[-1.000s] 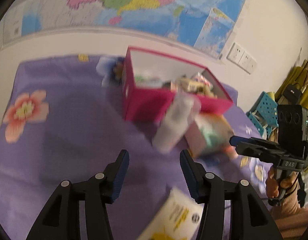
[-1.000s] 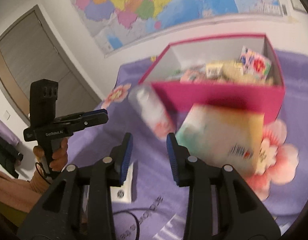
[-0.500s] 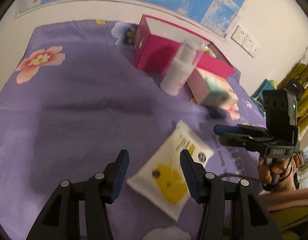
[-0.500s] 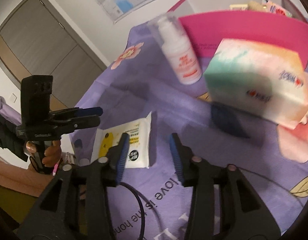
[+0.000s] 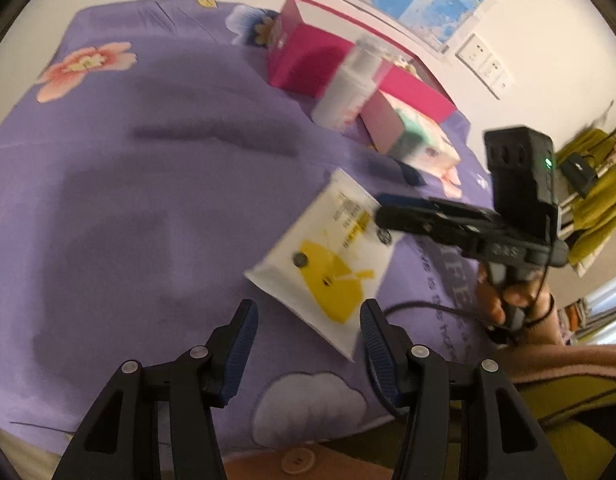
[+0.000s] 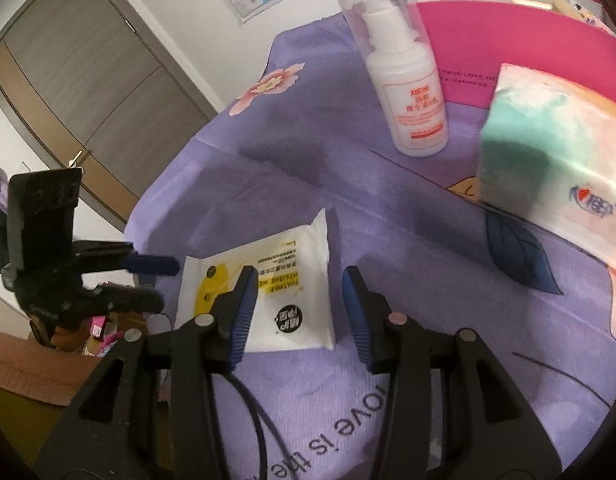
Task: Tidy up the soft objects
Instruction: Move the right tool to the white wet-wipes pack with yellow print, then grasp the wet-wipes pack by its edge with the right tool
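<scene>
A white and yellow wet-wipes pack (image 5: 324, 264) (image 6: 276, 256) lies flat on the purple flowered sheet (image 5: 148, 200). My left gripper (image 5: 308, 316) hovers open just short of the pack's near corner, with nothing gripped. My right gripper (image 6: 299, 284) stands open over the pack's other end, its pads not pressing it. Each gripper shows in the other's view, the right one (image 5: 388, 210) and the left one (image 6: 156, 280). Farther back, a pastel tissue pack (image 5: 412, 136) (image 6: 556, 152) rests beside a white pump bottle (image 5: 348, 88) (image 6: 408, 92).
A pink open box (image 5: 316, 64) (image 6: 488, 40) holding several small items stands behind the bottle, near the wall with a map. A black cable (image 6: 264, 420) trails across the sheet's near edge. A hand (image 5: 504, 300) holds the right gripper's handle.
Both grippers have dropped toward the sheet and tilted downward. The wipes pack now lies close before both. The right jaws stand a little wider than a second ago.
</scene>
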The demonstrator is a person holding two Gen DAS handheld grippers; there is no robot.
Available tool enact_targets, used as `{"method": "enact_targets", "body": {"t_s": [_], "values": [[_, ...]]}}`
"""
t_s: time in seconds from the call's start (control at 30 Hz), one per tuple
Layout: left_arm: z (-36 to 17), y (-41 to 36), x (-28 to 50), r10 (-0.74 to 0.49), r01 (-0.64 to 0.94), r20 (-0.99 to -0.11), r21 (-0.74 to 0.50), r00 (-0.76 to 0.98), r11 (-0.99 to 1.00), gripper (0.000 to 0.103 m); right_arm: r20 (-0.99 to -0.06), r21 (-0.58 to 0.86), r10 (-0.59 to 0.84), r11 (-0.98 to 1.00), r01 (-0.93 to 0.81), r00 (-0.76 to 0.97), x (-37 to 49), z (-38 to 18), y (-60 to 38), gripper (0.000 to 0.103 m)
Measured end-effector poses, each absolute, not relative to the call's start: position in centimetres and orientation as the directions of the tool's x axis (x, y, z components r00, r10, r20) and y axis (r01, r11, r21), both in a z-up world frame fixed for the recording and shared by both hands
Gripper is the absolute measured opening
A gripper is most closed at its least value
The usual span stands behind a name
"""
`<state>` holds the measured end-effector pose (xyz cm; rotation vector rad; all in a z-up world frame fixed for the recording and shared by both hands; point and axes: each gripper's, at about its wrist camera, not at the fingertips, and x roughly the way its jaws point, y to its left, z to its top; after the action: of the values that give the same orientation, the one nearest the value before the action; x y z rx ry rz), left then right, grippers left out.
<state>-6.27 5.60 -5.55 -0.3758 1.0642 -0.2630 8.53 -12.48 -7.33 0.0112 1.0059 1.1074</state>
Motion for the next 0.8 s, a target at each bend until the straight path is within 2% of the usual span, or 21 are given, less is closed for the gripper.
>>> {"method": "enact_targets", "body": {"t_s": [0.07,0.13,0.23,0.33,0.8], "values": [[-5.8,5.1,-6.2,-0.384,0.042,-0.805,-0.411,0.453,0.911,0.053,-0.67,0.471,0.739,0.496,-0.729,0.07,8.5,-7.6,-12.6,0.038],[-6.2,4.6,-5.9,-0.399,0.05,-0.805,-0.422,0.439,0.905,0.05,-0.671,0.482,0.739,0.501,-0.719,0.065,8.7,-7.9,-12.7,0.023],[-6.4,4.5,-5.4,-0.402,0.063,-0.806,-0.418,0.434,0.906,0.039,-0.662,0.498,0.747,0.498,-0.71,0.06,8.6,-8.0,-13.4,0.016],[-6.5,4.5,-4.6,-0.411,0.065,-0.804,-0.427,0.43,0.902,0.036,-0.658,0.495,0.749,0.51,-0.704,0.08,8.3,-7.8,-14.2,0.016],[-5.0,0.0,0.3,-0.487,0.222,-0.761,-0.434,0.429,0.873,0.035,-0.595,0.521,0.762,0.607,-0.6,0.254,7.7,-5.1,-22.3,0.016]]}}
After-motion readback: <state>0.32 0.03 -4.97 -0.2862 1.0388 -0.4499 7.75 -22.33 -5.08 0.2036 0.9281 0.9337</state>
